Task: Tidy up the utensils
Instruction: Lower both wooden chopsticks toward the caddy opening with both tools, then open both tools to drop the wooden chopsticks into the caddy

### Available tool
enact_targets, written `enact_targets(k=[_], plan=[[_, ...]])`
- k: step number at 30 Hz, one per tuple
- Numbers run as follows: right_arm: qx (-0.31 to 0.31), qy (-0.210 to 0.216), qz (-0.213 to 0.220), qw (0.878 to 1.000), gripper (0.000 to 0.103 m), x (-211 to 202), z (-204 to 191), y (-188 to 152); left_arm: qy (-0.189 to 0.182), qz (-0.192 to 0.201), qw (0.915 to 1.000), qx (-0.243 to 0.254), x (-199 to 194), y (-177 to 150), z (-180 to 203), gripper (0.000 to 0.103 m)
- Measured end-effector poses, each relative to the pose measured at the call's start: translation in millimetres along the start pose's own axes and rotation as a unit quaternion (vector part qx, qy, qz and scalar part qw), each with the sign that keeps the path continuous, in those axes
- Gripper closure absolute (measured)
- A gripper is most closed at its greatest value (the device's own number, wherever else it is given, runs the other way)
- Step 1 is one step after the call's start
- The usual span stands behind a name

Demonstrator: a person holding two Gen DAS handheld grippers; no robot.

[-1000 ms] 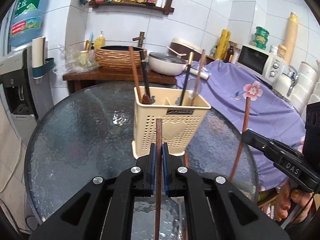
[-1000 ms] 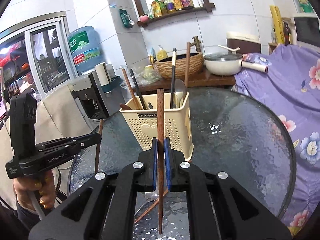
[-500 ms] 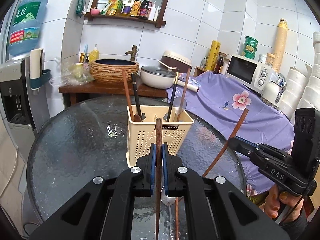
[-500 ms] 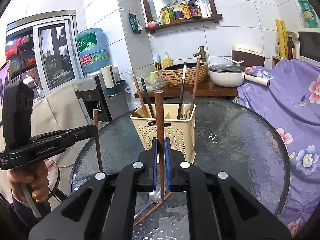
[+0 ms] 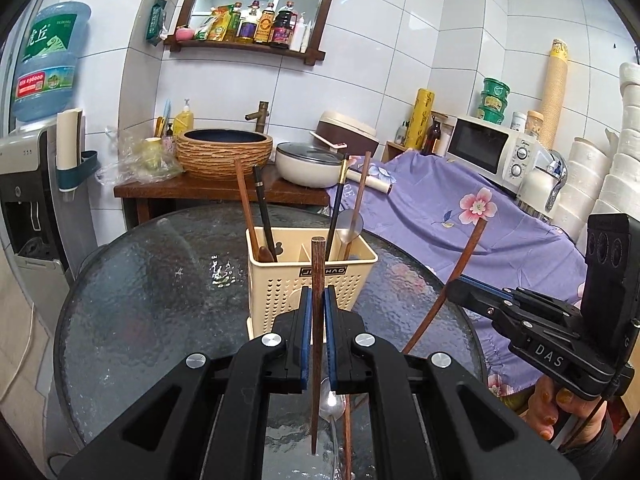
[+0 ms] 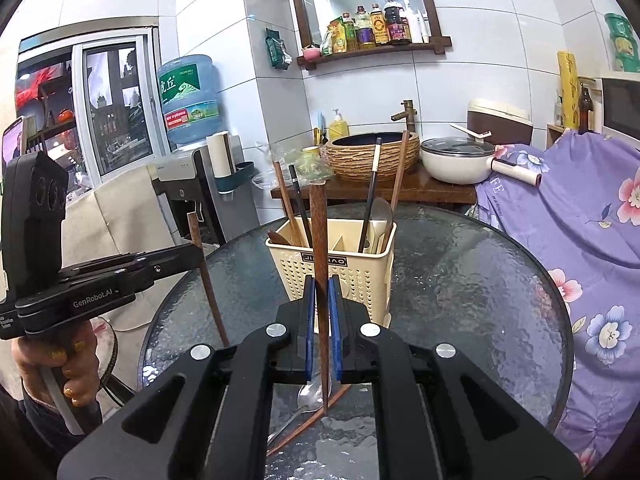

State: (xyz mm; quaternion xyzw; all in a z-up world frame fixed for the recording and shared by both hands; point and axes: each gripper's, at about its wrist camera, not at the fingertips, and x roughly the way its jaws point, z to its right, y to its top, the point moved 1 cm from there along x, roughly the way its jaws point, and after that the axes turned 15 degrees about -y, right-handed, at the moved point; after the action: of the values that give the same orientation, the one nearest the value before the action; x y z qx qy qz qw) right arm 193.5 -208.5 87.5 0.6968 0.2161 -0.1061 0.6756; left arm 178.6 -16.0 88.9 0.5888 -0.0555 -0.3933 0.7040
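Note:
A cream perforated utensil holder (image 5: 312,284) (image 6: 332,268) stands mid-table and holds several chopsticks and a spoon. My left gripper (image 5: 318,300) is shut on a brown chopstick (image 5: 317,280), held upright in front of the holder. My right gripper (image 6: 321,292) is shut on another brown chopstick (image 6: 320,240), upright near the holder; it also shows tilted in the left wrist view (image 5: 460,272). A metal spoon (image 6: 310,396) and a loose chopstick (image 6: 308,424) lie on the glass below the grippers.
The round glass table (image 5: 140,300) has its edge close on all sides. A purple flowered cloth (image 5: 460,216) covers furniture at the right. A wooden side table (image 5: 208,190) with a basin and a pot stands behind. A water dispenser (image 5: 28,184) stands at the left.
Both grippers have drawn back from the holder and risen a little, each keeping its chopstick. The right gripper's chopstick has tilted over. The spoon on the glass has come into view.

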Motion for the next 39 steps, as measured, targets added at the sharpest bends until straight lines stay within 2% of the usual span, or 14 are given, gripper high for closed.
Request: enact_targets(k=[11,21,27,31,39], plan=[[-0.002,0.005,0.013,1.0,0.096,-11,4,17,-0.011,0.009,0.9998,0.016,-4,11,8,0.097],[-0.002,0.023,0.03,0.999,0.096,-25,3,49,-0.018,0.033,0.9982,0.046,-17,42,25,0.097],[-0.016,0.019,0.056,0.998,0.095,-35,-3,82,-0.018,0.049,0.9964,0.066,-22,76,35,0.097],[-0.017,0.012,0.076,0.997,0.095,-37,-5,104,-0.021,0.059,0.9967,0.052,-21,104,29,0.097],[-0.011,-0.016,0.107,0.994,0.095,-21,-10,147,0.007,0.075,0.9962,0.044,-7,160,20,0.097]])
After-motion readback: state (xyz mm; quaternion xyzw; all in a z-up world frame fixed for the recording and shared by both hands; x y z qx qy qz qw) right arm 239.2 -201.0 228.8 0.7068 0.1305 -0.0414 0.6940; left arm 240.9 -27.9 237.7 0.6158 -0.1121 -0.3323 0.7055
